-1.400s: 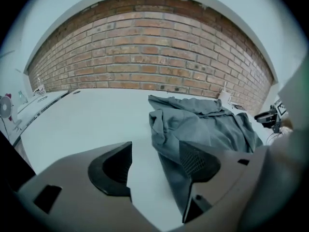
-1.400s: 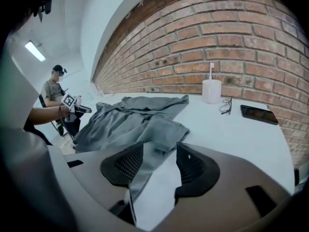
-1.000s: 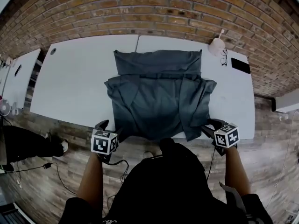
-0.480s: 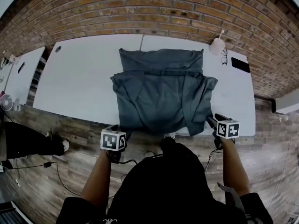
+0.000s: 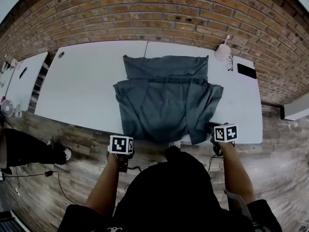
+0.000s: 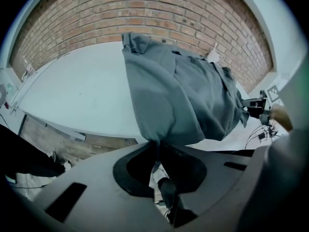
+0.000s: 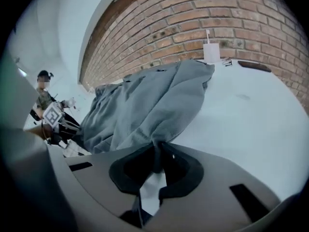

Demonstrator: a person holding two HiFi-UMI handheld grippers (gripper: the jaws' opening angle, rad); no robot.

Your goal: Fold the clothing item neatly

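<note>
As folding needs both near corners, my left claw (image 6: 156,149) and right claw (image 7: 157,151) have just clamped shut on the garment (image 5: 166,98). Both corners overhang the table's (image 5: 82,86) near edge.

The left half of the white surface (image 5: 82,86) lies bare, open from its near edge back to the brick wall (image 5: 154,13). The grey garment (image 5: 166,98) covers the middle and hangs over the near edge. To its right only a narrow bare strip is left. At the far right corner a white cup-like thing (image 5: 223,51), perhaps a lamp, glasses (image 5: 231,62) and a black phone (image 5: 246,70) crowd together. Off the left end, a person (image 5: 26,150) and loose cables (image 5: 29,174) take up the floor (image 5: 77,178).
</note>
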